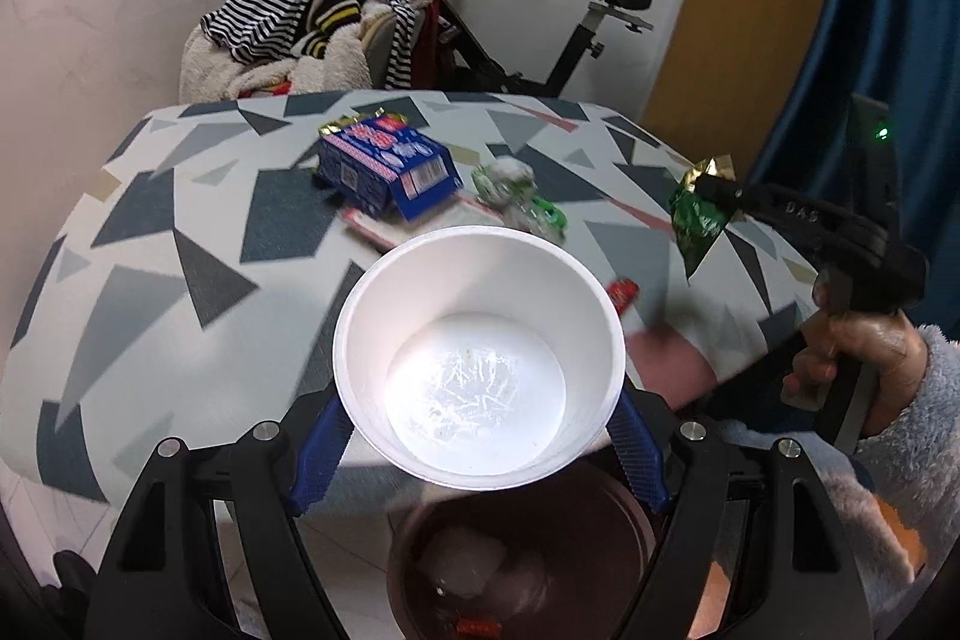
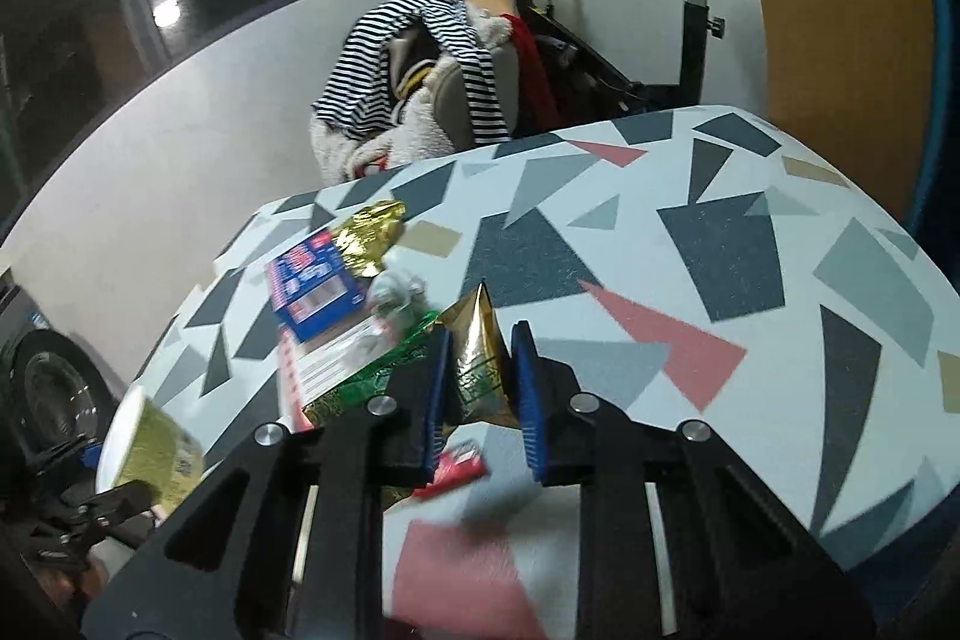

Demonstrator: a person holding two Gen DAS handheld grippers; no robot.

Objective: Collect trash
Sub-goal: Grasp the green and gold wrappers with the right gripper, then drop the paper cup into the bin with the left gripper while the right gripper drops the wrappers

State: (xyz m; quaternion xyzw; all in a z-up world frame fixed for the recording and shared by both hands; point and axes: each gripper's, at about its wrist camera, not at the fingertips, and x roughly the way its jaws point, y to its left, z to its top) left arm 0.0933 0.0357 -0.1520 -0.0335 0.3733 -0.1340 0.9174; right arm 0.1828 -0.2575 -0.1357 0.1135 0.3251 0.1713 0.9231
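Now the left gripper (image 1: 480,454) is clamping the white bowl (image 1: 478,361) over the bin (image 1: 522,568) (beyond the tabletop's near edge). The right gripper (image 2: 478,388) is pinching a green-gold wrapper (image 2: 480,358). Next, probably, both need releasing above the bin.

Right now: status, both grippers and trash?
Left gripper holding white bowl above brown bin. Right gripper shut on green-gold wrapper. Blue box, more wrappers still on table.

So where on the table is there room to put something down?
The table is bare left of the blue box, and on its far right side in the right wrist view. It is crowded mid-table: blue box, crumpled wrappers and a flat leaflet.
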